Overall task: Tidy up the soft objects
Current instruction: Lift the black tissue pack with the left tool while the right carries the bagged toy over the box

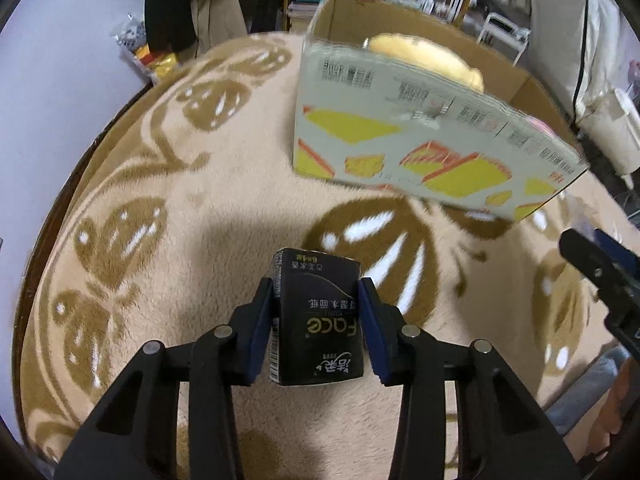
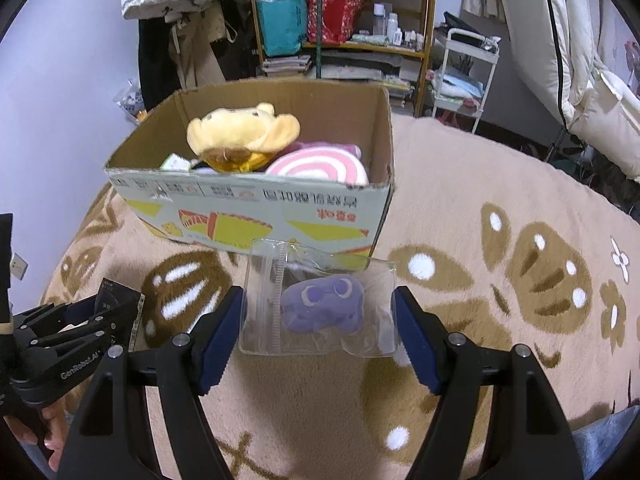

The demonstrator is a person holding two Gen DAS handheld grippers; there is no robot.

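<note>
Left gripper point(image 1: 318, 312) clamps black tissue pack point(image 1: 318, 320); gold lettering, upright.

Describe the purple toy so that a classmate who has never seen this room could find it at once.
Start at the cardboard box on the beige blanket. Just in front of it, between the fingers of the right gripper, is a clear zip bag. The purple toy is inside it, the only plush that is bagged and outside the box.

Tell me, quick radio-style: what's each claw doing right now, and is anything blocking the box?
Left gripper shut on black tissue pack. Right gripper open around bagged purple plush. Cardboard box ahead, plush toys already inside. Nothing in the way.
</note>
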